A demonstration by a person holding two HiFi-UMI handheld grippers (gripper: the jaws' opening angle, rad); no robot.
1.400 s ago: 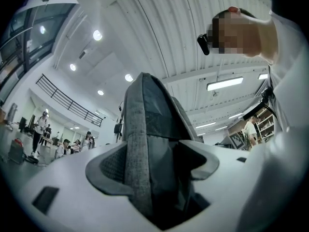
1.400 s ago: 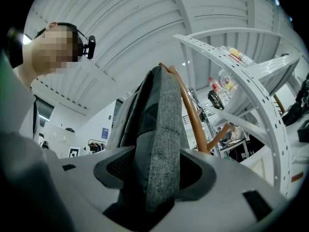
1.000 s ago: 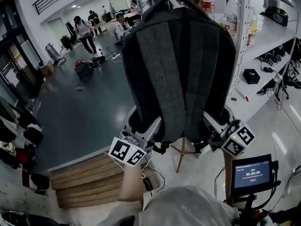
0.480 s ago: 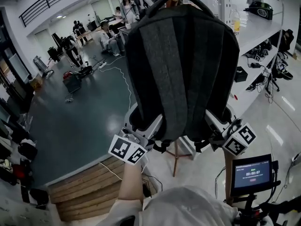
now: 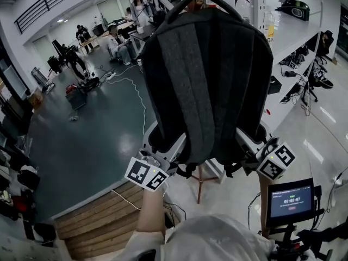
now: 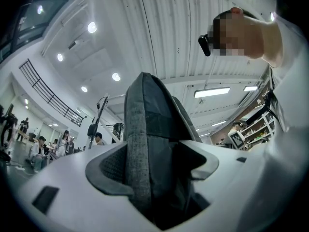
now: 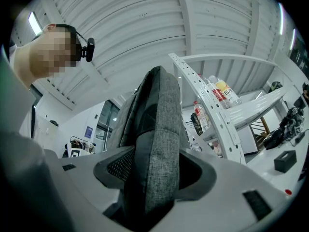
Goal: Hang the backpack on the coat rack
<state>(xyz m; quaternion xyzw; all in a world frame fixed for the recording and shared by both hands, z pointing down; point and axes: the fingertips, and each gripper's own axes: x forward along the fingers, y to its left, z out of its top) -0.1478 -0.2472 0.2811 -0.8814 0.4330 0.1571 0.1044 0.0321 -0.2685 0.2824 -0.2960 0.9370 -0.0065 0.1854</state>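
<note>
Grey backpack (image 5: 209, 86), base clamped: left gripper (image 5: 166, 145), right gripper (image 5: 250, 140); screen (image 5: 291, 200) text illegible.

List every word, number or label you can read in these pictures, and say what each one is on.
"00:00:07", as far as it can be made out, on the small screen; its other lines are too small to read.
Too blurred to read: the bottle labels on the shelf.
Too small to read: the blue wall sign.
No print shows on the backpack.
</note>
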